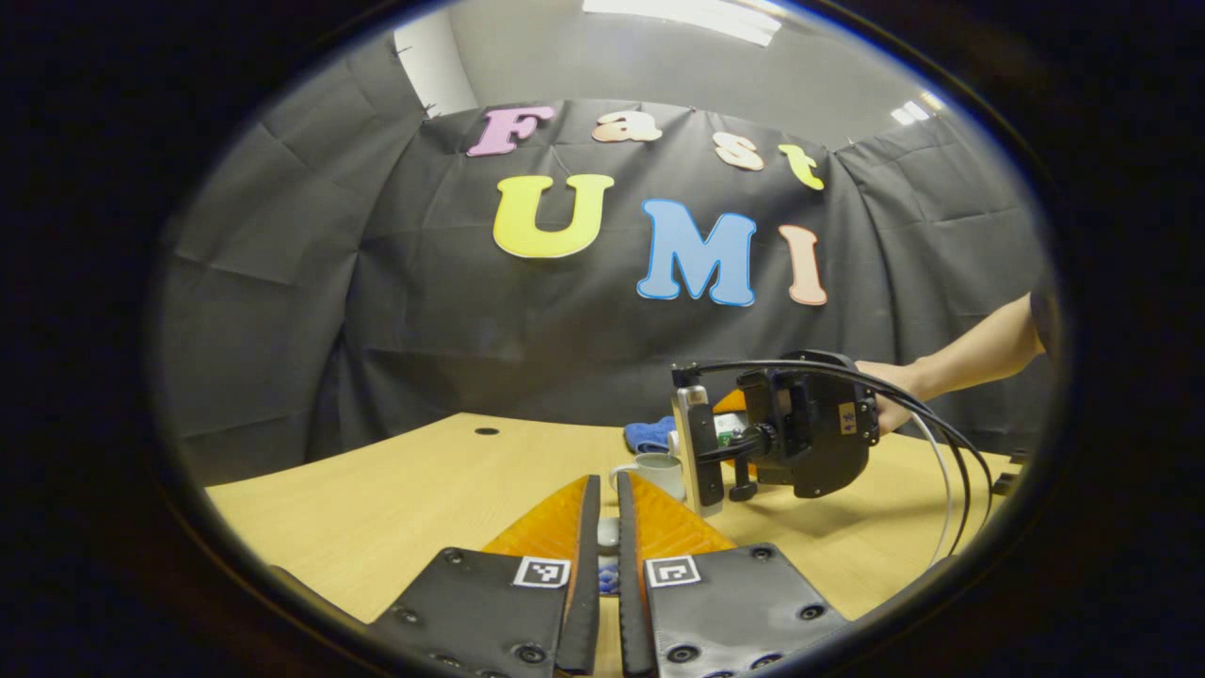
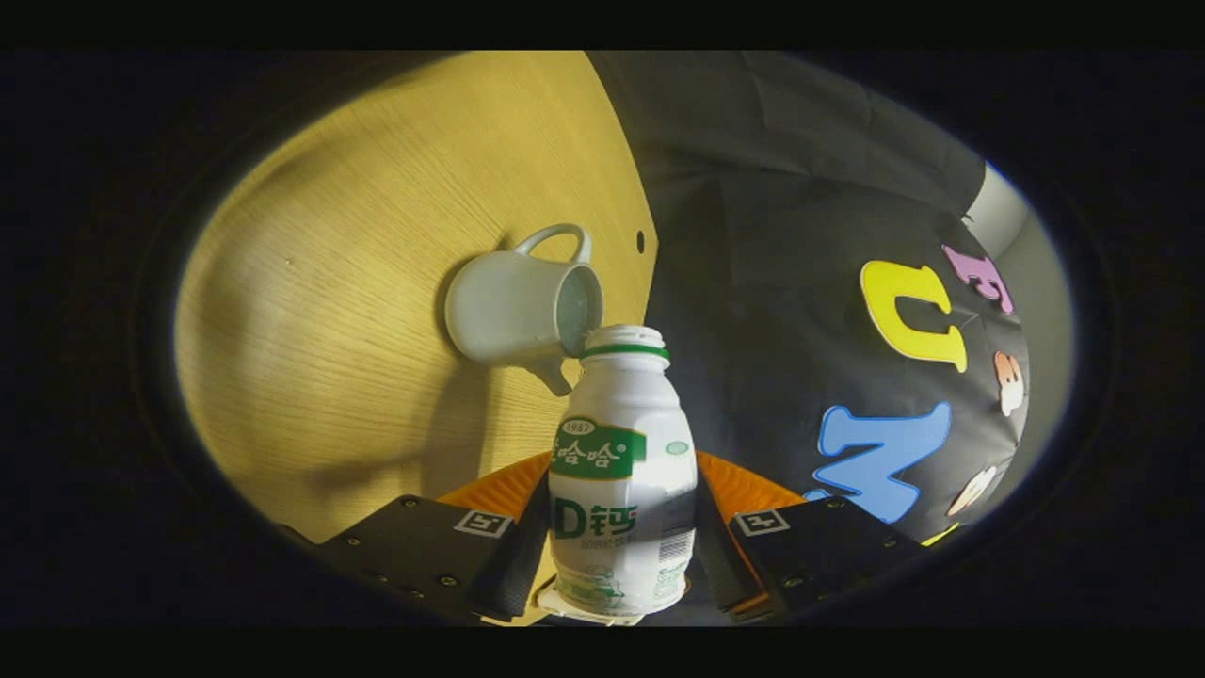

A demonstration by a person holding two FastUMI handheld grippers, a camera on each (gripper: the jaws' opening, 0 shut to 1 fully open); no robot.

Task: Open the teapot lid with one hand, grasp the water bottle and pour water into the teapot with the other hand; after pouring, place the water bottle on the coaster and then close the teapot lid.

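Tipping the small white plastic bottle (image 2: 621, 480), your right tool (image 2: 621, 527) clamps its label band with both fingers, mouth at the rim of the glossy white ceramic teapot (image 2: 513, 315) on the pale wood-grain surface (image 2: 320, 330). Light, squeezable, slick: grip mid-body. Your left tool (image 1: 607, 537) is nearly closed on something small, probably the lid.

Staged recording booth, not real home: black cloth (image 1: 282, 311) draped as wall, bare wooden table (image 1: 395, 499) with cable hole (image 1: 487, 431), office ceiling lights (image 1: 697, 14), cables (image 1: 951, 452) trailing across table.
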